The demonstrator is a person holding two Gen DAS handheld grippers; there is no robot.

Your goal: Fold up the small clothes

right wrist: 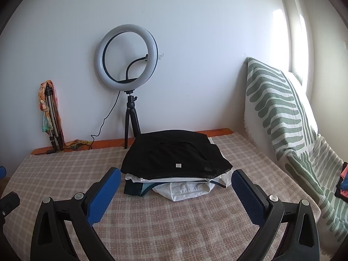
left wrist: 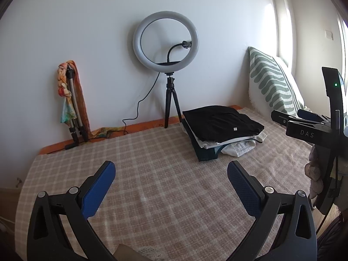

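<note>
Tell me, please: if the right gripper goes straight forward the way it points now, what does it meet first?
Most likely the stack of folded clothes. The right gripper is open and empty, and the black garment on top lies directly ahead between its fingers. Depth is unclear; aimed lower, it would meet the checked blanket.

Open beige-and-white checked blanket (left wrist: pixel 165 184) extends in front of the spread blue-padded left gripper (left wrist: pixel 170 174), offering unobstructed passage toward the wall. The stack of folded clothes topped by a black garment (right wrist: pixel 174 154) stands directly ahead of the wide-open right gripper (right wrist: pixel 176 180), with bare checked surface between them and on both flanks. At the rear, the white ring light on a black tripod (right wrist: pixel 127 58) and its trailing black cable (left wrist: pixel 141 106) border the wall, just behind the stack. A folded silver tripod draped with a patterned scarf (left wrist: pixel 71 100) closes the far left corner. The green-and-white striped pillow (right wrist: pixel 280 111) walls off the right side.
</note>
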